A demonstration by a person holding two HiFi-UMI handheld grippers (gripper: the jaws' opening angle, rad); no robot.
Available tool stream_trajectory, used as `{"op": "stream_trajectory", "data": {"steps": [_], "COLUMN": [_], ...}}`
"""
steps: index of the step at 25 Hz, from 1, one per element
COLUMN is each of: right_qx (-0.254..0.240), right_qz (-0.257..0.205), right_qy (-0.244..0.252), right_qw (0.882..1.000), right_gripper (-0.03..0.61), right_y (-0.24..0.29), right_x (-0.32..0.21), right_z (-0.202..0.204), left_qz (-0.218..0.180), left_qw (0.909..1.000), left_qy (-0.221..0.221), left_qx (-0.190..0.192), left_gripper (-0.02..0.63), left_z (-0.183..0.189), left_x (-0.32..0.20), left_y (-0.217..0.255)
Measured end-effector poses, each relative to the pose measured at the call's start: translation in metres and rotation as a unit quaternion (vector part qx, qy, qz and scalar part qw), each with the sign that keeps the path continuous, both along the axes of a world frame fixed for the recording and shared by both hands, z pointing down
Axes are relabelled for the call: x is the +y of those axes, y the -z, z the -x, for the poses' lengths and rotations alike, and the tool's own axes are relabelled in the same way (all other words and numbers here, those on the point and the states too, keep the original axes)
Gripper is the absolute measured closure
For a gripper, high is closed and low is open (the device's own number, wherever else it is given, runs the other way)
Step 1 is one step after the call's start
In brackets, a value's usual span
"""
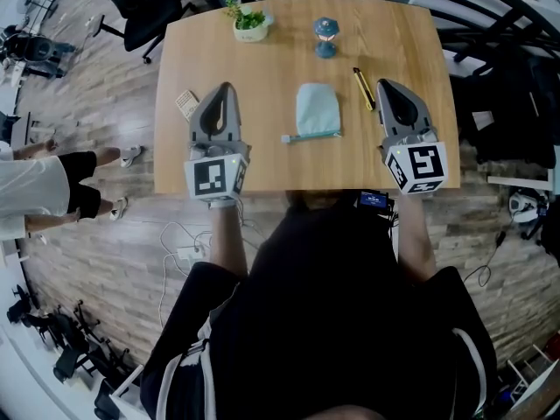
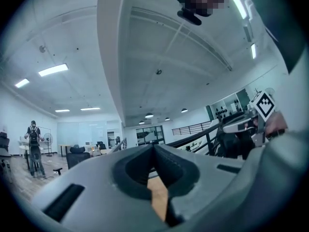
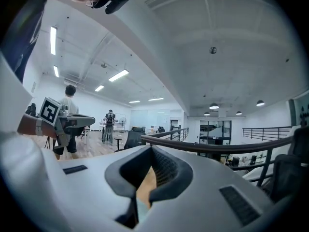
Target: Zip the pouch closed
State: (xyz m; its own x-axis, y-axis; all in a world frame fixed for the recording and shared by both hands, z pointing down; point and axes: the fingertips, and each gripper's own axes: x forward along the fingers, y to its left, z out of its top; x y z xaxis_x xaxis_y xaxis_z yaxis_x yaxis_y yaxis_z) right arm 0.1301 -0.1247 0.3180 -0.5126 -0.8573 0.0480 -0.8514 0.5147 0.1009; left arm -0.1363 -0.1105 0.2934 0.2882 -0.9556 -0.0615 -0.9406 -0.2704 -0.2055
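1 wooden table [image 1: 271, 68] on plank floor [image 1: 105, 191]. 1 teal pouch [image 1: 317, 110], with 1 potted plant [image 1: 250, 21] at its 11 o'clock. 2 grippers: left gripper [image 1: 226, 86] at 9 o'clock, right gripper [image 1: 382, 83] at 3 o'clock, both with jaws closed on nothing.

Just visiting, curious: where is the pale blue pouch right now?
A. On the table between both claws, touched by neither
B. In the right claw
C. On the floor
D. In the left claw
A: in the head view the pouch lies flat on the table, with bare wood between it and the left claw and the right claw.
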Motion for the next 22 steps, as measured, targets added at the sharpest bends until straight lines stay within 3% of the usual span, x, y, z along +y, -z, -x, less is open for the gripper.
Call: {"op": "stream_trajectory", "data": {"steps": [6,22], "right_qx": [0.022,0.019], "right_qz": [-0.012,-0.014], "right_qy": [-0.015,-0.009], "right_qw": [1.0,1.0], "right_gripper": [0.565,0.565], "right_y": [0.008,0.007], "right_x": [-0.002,-0.006], "right_z": [0.0,0.002], "left_qz": [0.018,0.016], "left_qw": [0.9998,0.9998], "left_qy": [0.007,-0.007], "left_qx": [0.003,-0.006], "left_gripper": [0.615,0.615], "left_z": [0.007,-0.003], "left_x": [-0.006,-0.015], "left_y": [-0.005,-0.004]}}
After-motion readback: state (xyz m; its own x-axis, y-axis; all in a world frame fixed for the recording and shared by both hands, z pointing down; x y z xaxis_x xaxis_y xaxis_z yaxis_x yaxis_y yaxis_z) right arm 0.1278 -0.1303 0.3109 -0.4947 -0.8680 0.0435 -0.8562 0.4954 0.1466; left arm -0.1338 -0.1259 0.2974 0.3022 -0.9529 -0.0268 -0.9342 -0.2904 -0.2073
